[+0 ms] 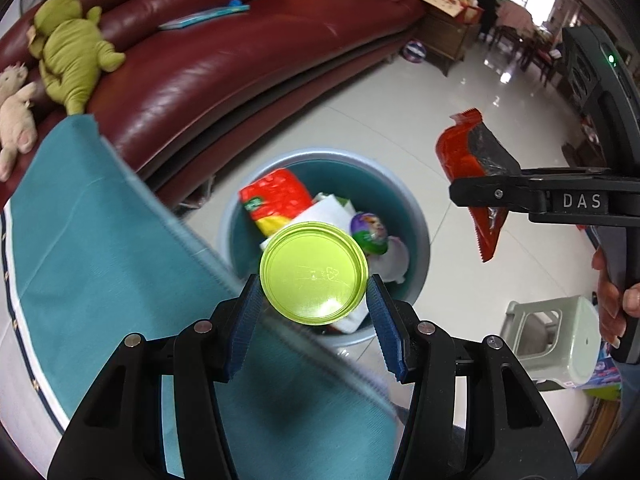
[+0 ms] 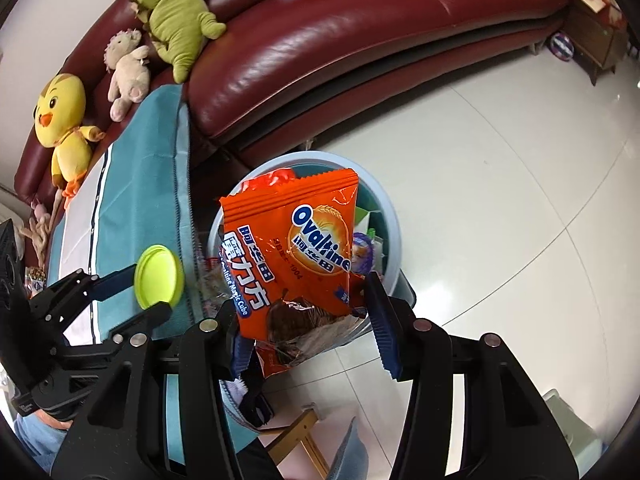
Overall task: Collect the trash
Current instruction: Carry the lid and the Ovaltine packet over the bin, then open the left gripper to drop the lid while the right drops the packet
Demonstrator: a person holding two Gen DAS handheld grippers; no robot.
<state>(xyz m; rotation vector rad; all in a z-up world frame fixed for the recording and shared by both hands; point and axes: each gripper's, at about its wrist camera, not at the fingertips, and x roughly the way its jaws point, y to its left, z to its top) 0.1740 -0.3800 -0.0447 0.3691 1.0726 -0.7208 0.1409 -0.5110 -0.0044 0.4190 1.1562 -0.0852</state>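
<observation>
A glossy white tiled floor (image 1: pixel 400 120) carries a round blue trash bin (image 1: pixel 420 248) standing just in front of a dark red leather sofa (image 1: pixel 224 60). Near the bin, a pale green plastic stool (image 1: pixel 560 344) also rests on the tiles, while a table under a teal cloth (image 1: pixel 100 240) stands beside the bin.

Left wrist view: looked down and forward along the left gripper (image 1: pixel 314 306), close above the trash bin (image 1: pixel 420 220) on the tiled floor (image 1: pixel 380 112), teal tablecloth (image 1: pixel 100 240) near left, maroon sofa (image 1: pixel 240 60) far. Right wrist view: faced the same way from a spot further right, equally near, over the right gripper (image 2: pixel 312 320). Shared both: bin, sofa, tablecloth, green plush toy (image 1: pixel 68 60). Caught each other's gripper at the frame edge.
</observation>
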